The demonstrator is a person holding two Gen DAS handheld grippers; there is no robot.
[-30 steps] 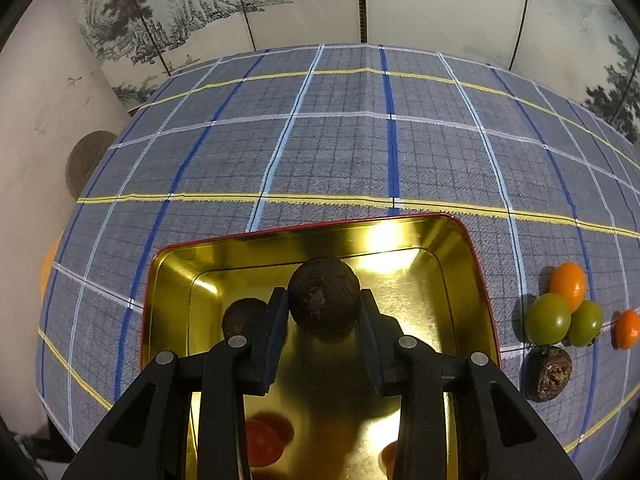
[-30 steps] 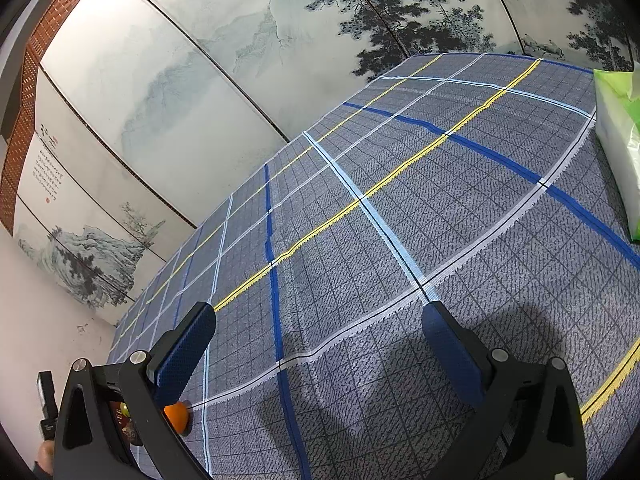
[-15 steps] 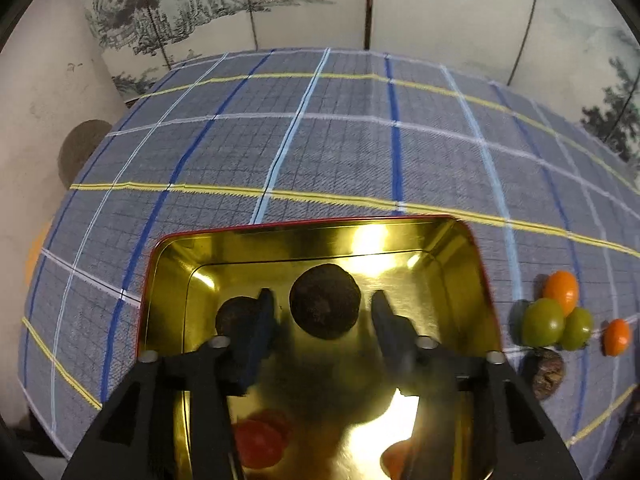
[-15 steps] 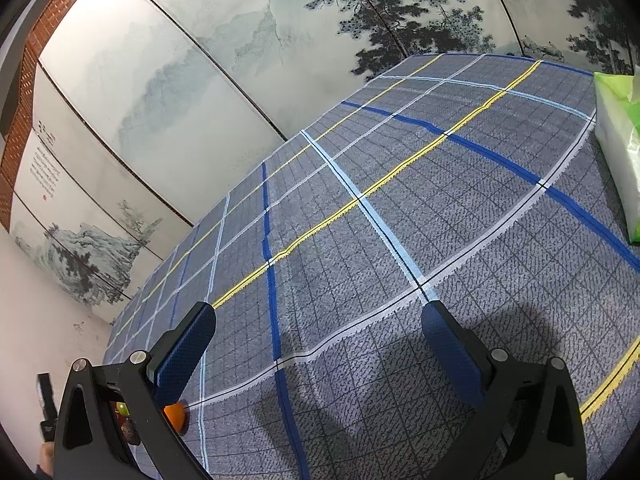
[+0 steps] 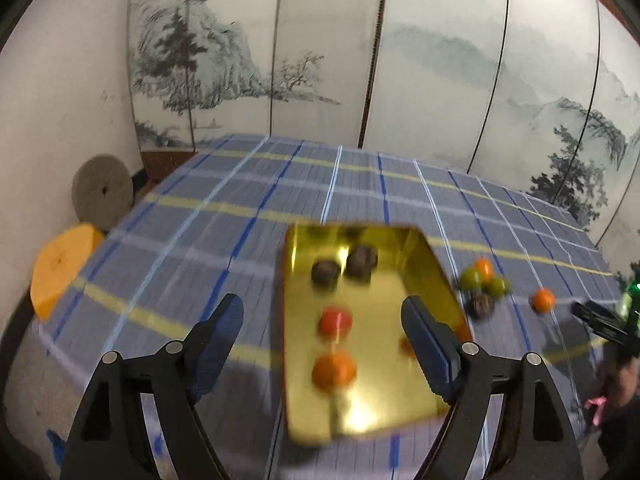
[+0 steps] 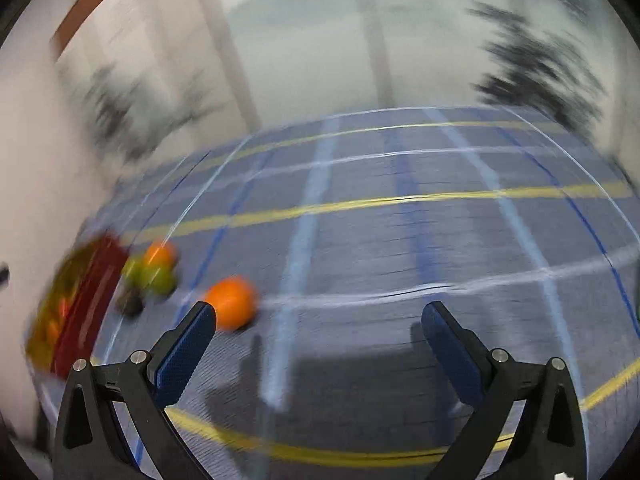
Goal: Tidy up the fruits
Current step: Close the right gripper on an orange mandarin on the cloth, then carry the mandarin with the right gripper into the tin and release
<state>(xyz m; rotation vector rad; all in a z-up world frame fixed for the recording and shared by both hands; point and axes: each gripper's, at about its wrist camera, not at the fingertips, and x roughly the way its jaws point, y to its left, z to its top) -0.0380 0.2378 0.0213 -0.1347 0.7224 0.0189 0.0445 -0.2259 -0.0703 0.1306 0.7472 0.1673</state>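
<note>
A gold tray (image 5: 424, 264) with a red outside lies on the plaid cloth. In it are two dark brown fruits (image 5: 362, 260), a red fruit (image 5: 335, 321) and an orange fruit (image 5: 334, 368). My left gripper (image 5: 322, 324) is open and empty, raised above the tray's near half. Right of the tray lie green fruits (image 5: 470, 279), an orange fruit (image 5: 484, 267), a dark fruit (image 5: 481, 306) and a lone orange fruit (image 5: 542, 300). My right gripper (image 6: 319, 322) is open and empty, low over the cloth. The lone orange fruit (image 6: 232, 302) sits just beyond its left finger. The tray (image 6: 88, 300) is at the left edge.
The blue plaid cloth (image 5: 240, 216) covers the table. An orange block (image 5: 60, 264) and a grey disc (image 5: 102, 190) sit off the table's left edge by the wall. Painted screen panels stand behind. The right gripper shows at the right edge of the left wrist view (image 5: 600, 320).
My left gripper let go of the dark fruit into the tray, opened wide and pulled back and up. My right gripper swung left toward the loose fruits; its view is blurred.
</note>
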